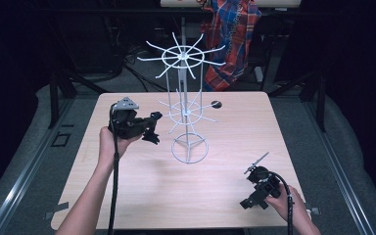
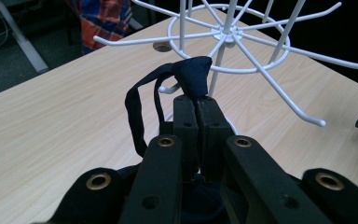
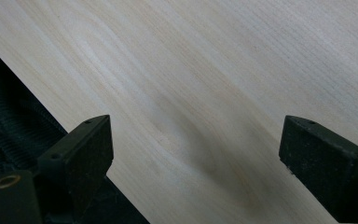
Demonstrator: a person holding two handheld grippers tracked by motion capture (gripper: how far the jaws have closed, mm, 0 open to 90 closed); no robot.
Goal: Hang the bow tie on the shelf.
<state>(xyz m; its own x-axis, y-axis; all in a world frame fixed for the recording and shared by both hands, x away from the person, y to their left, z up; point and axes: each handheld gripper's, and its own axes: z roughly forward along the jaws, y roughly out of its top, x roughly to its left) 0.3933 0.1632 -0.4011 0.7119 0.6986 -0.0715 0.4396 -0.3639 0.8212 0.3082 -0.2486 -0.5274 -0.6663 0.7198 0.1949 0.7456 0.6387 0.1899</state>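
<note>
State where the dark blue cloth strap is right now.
In the left gripper view the dark blue cloth strap is pinched in the left gripper, raised over the wooden table just short of the white wire rack.

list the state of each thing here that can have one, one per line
left gripper: shut on the dark strap, held above the table
dark strap: pinched at one end, its loop hanging free beside the jaws
right gripper: open, nothing between the jaws, low over the table
wire rack: upright, nothing hanging on its hooks
table: bare wood around the rack's base
</note>
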